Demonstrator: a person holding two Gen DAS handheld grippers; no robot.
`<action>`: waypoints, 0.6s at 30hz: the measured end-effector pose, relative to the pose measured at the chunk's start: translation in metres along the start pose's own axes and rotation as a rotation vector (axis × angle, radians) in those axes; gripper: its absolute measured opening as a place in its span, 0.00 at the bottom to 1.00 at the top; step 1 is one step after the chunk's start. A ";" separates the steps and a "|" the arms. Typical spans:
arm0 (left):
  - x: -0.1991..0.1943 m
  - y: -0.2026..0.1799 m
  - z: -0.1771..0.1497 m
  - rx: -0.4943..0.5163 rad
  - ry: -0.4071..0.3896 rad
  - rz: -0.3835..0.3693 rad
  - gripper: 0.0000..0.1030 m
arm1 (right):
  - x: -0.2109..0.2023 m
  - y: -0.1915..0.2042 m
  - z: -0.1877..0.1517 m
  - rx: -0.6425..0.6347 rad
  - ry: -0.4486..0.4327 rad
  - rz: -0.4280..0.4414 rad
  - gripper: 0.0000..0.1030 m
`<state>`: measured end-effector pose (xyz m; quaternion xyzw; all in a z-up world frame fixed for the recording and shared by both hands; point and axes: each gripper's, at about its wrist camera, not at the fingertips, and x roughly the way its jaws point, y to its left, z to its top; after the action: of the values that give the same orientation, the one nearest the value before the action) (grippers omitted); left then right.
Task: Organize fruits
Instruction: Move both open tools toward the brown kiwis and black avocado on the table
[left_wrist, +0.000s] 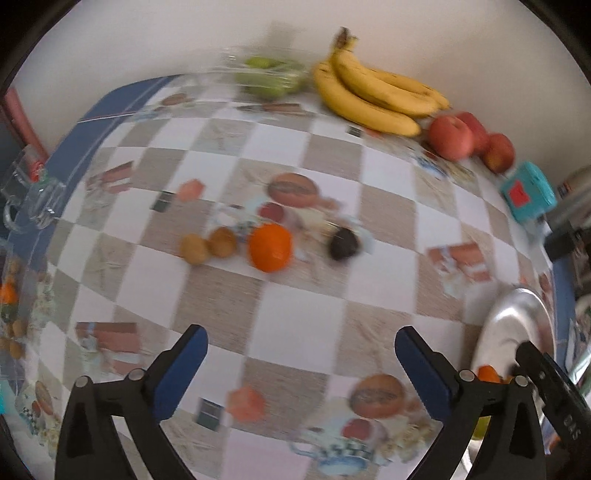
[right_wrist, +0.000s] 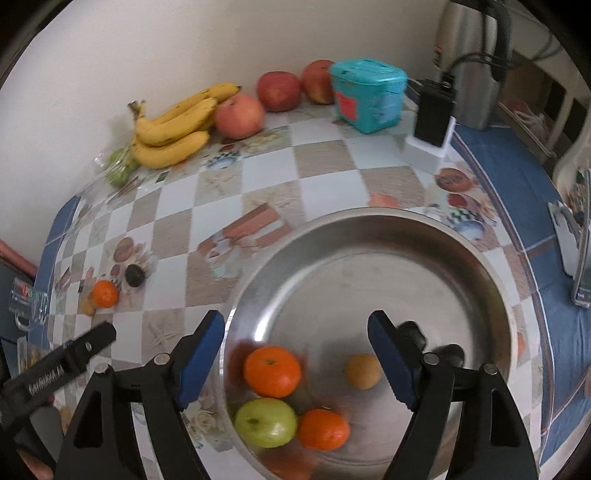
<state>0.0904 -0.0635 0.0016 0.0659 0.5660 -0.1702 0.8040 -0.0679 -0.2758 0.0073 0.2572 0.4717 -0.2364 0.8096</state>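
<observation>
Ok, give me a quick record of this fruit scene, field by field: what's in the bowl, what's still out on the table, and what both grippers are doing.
bowl: metal bowl on the checked tablecloth
in bowl: two oranges, green apple, small brown fruit
loose mid-table: orange, two small brown fruits, dark fruit
by wall: bananas, red apples, bag of green fruit
left gripper: open, empty, above the table
right gripper: open, empty, over the bowl

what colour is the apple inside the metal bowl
Green apple, clearest in the right wrist view.
</observation>
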 end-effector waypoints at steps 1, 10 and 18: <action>0.000 0.005 0.002 -0.002 -0.006 0.014 1.00 | 0.000 0.004 -0.001 -0.009 -0.004 0.006 0.78; -0.014 0.036 0.020 0.010 -0.117 0.080 1.00 | 0.001 0.042 -0.003 -0.092 -0.037 0.064 0.79; -0.015 0.070 0.030 -0.086 -0.117 0.037 1.00 | 0.004 0.079 -0.004 -0.170 -0.055 0.098 0.79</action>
<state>0.1370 -0.0046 0.0203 0.0314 0.5233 -0.1344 0.8409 -0.0190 -0.2140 0.0174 0.2039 0.4546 -0.1624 0.8517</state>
